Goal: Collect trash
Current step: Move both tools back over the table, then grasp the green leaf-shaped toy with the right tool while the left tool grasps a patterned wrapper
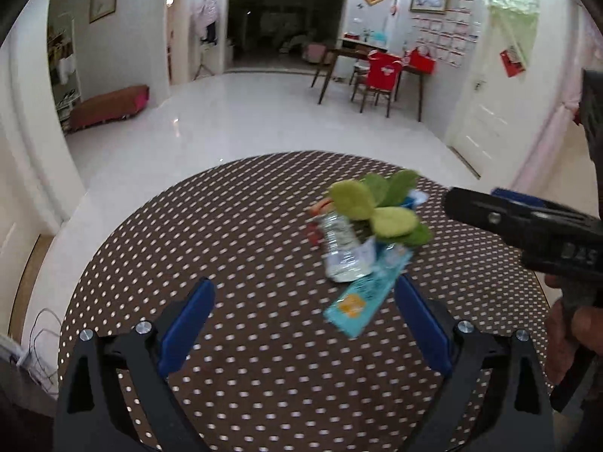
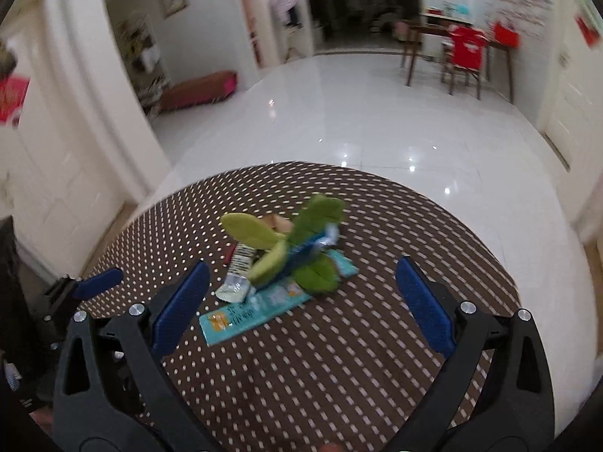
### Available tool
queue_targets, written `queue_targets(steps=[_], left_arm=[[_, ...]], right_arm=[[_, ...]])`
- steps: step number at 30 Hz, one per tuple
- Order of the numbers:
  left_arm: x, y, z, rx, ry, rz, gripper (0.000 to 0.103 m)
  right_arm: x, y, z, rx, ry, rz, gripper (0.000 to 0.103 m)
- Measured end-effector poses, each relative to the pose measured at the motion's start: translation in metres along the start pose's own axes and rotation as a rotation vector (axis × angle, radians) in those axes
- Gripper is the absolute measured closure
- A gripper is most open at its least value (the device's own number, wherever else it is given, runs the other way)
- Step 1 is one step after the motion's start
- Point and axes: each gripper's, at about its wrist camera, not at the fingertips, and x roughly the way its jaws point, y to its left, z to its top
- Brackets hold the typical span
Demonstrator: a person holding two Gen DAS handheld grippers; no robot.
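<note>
Round bench (image 1: 233,226) w/ brown dotted cloth carries one small trash heap, roughly mid-bench. Heap: crushed clear bottle (image 1: 341,248), teal wrapper (image 1: 365,293) lying flat nearest the cameras, green leaves (image 1: 380,203) piled on top, plus blue foil scrap and red/orange bits half hidden underneath. Left gripper (image 1: 305,301): jaws spread wide, nothing between them, low over the near bench edge; wrapper end lies just inside its right finger. Left view alone shows the right gripper from the side, black body at the right edge, held by a hand (image 1: 569,335), beside the heap and apart from it. Right gripper (image 2: 301,278): jaws also wide apart, empty, heap sitting ahead between the finger lines, not touched. Right view alone shows the wrapper's full length, a second teal piece (image 2: 345,265) behind the leaves, and one blue finger of the left gripper at far left. No bin or bag visible in either view; all trash lies loose on the cloth. Both views motion-blurred, so label print is unreadable.
</note>
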Motion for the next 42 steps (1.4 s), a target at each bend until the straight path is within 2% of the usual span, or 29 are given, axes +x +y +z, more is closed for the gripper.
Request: queue_targets(steps=[6,7,8,10,13,21,26,30,31,32,33,34,37,39,42], left_arm=[[0.014,0.017,-0.004,-0.023,0.026,0.021,0.009],[0.017,0.018,-0.003,-0.022,0.029,0.024,0.009],[0.019,0.019,-0.002,-0.020,0.030,0.025,0.009],[0.025,0.018,0.002,-0.013,0.035,0.022,0.009],[0.039,0.009,0.013,0.023,0.040,0.024,0.009],[0.083,-0.020,0.032,0.108,0.078,0.033,0.009],[0.107,-0.033,0.045,0.155,0.097,0.064,0.009],[0.120,-0.034,0.058,0.132,0.113,0.033,0.010],[0.123,-0.034,0.060,0.125,0.117,0.011,0.025],[0.125,-0.036,0.061,0.137,0.112,0.017,0.030],[0.128,-0.043,0.060,0.156,0.110,0.022,0.052],[0.128,-0.046,0.062,0.174,0.100,0.015,0.081],[0.126,-0.044,0.065,0.131,0.122,-0.052,0.089],[0.123,-0.043,0.062,0.131,0.115,-0.049,0.096],[0.108,-0.041,0.060,0.112,0.085,-0.059,0.096]], right_arm=[[0.056,0.037,0.012,-0.139,0.078,-0.014,0.027],[0.066,0.041,0.011,-0.162,0.097,-0.019,0.034],[0.077,0.044,0.009,-0.184,0.118,-0.026,0.054],[0.093,0.042,0.005,-0.200,0.163,-0.038,0.085],[0.082,0.022,0.000,-0.099,0.134,0.027,0.091],[0.017,-0.040,-0.013,0.095,0.018,0.132,0.092],[-0.014,-0.067,-0.025,0.166,-0.020,0.149,0.092],[-0.036,-0.081,-0.034,0.196,-0.046,0.137,0.092],[-0.041,-0.080,-0.038,0.199,-0.050,0.135,0.092],[-0.045,-0.083,-0.041,0.205,-0.056,0.131,0.092],[-0.051,-0.085,-0.045,0.212,-0.062,0.131,0.092],[-0.054,-0.084,-0.046,0.219,-0.067,0.131,0.092],[-0.068,-0.089,-0.055,0.241,-0.086,0.132,0.092],[-0.078,-0.097,-0.059,0.253,-0.102,0.135,0.092],[-0.088,-0.106,-0.061,0.266,-0.122,0.135,0.092]])
